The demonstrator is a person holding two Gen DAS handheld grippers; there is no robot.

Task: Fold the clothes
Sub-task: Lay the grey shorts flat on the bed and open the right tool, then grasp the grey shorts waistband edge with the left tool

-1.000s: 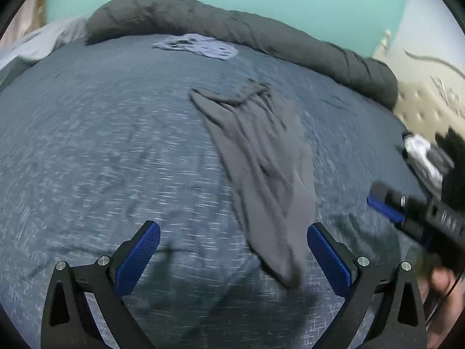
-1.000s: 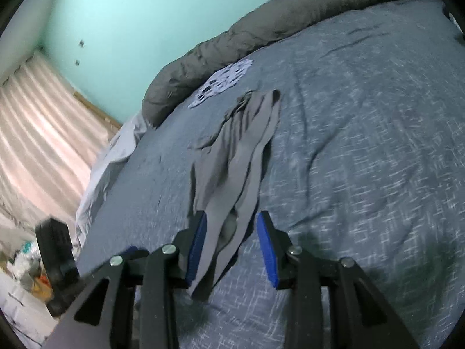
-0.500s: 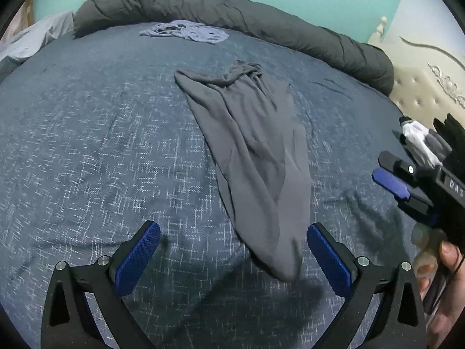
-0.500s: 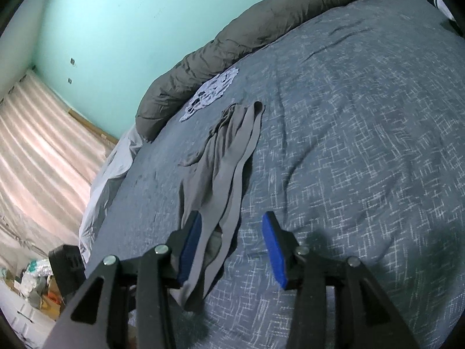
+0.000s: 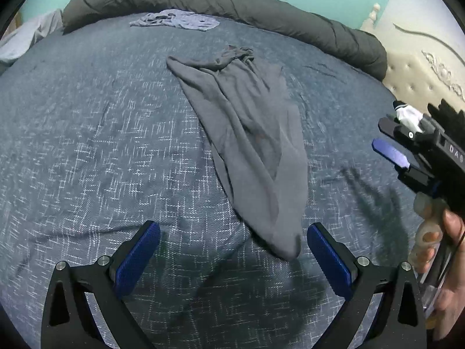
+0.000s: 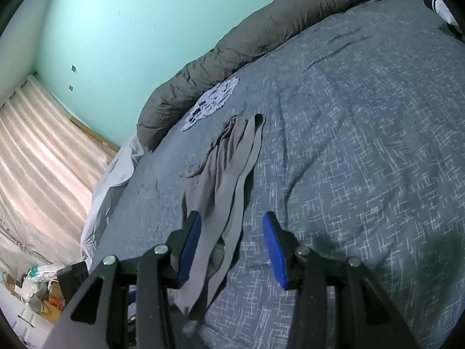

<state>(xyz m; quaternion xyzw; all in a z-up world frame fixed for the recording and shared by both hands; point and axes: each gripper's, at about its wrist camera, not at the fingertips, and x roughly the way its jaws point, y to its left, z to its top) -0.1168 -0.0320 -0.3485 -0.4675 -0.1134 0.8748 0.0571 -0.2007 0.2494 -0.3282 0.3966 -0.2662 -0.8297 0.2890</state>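
A long grey garment [image 5: 255,151] lies stretched out on the blue-grey bedspread [image 5: 87,145], its narrow end nearest me. My left gripper [image 5: 232,250] is open just short of that end, which lies near the right pad. In the right wrist view the same garment [image 6: 229,174] runs away from me, with its near end below and between the fingers of my open right gripper [image 6: 232,247], close to the left pad. The pads do not pinch the cloth. At the right edge of the left wrist view the right gripper [image 5: 389,151] is held by a hand [image 5: 436,247].
A pale patterned garment [image 5: 177,20] lies at the far side of the bed, beside a rolled dark grey duvet [image 5: 232,3]. A cream headboard [image 5: 421,69] and white-and-black clothing [image 5: 407,113] are at the right. Curtains [image 6: 37,160] and floor clutter [image 6: 35,285] lie past the bed's edge.
The right gripper's fingers have spread wider apart and the garment's near end now rests loose on the bed. The right gripper has lifted and drawn away to the right.
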